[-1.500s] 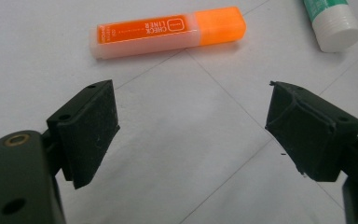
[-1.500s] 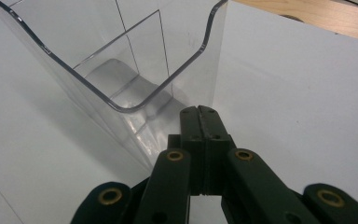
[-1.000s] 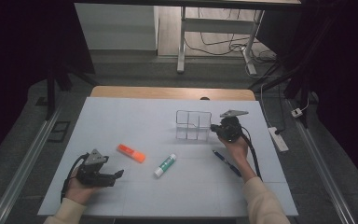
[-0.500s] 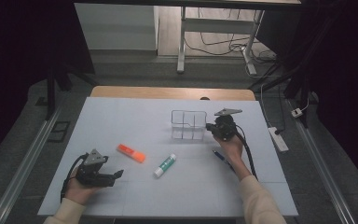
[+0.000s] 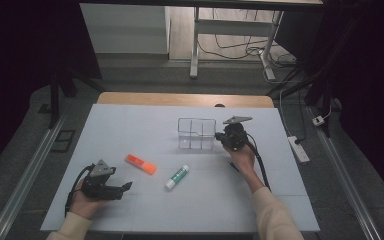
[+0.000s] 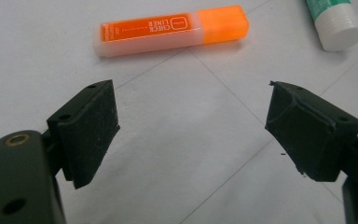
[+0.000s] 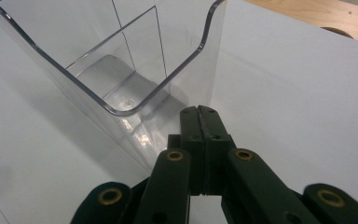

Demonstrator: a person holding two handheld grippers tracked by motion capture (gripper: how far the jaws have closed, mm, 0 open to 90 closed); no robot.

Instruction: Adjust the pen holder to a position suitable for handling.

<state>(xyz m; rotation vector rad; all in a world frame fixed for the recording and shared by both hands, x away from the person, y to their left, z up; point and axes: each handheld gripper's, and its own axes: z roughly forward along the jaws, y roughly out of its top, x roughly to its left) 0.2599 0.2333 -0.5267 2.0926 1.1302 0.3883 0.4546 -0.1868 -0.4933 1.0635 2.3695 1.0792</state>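
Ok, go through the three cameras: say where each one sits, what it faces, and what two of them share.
High view: above the person's side, looking forward and down on the table; both forearms, left gripper, right gripper.
Left gripper view: on the left gripper, open jaws over the orange highlighter.
Right gripper view: on the right gripper, shut jaws against the clear organizer.
Shared: highlighter, glue stick.

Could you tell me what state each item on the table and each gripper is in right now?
Clear organizer: upright, compartments empty.
Orange highlighter: lying flat, capped.
Glue stick: lying flat, capped.
Left gripper: open, nothing between the jaws.
Right gripper: shut, empty, tips against the organizer's wall.
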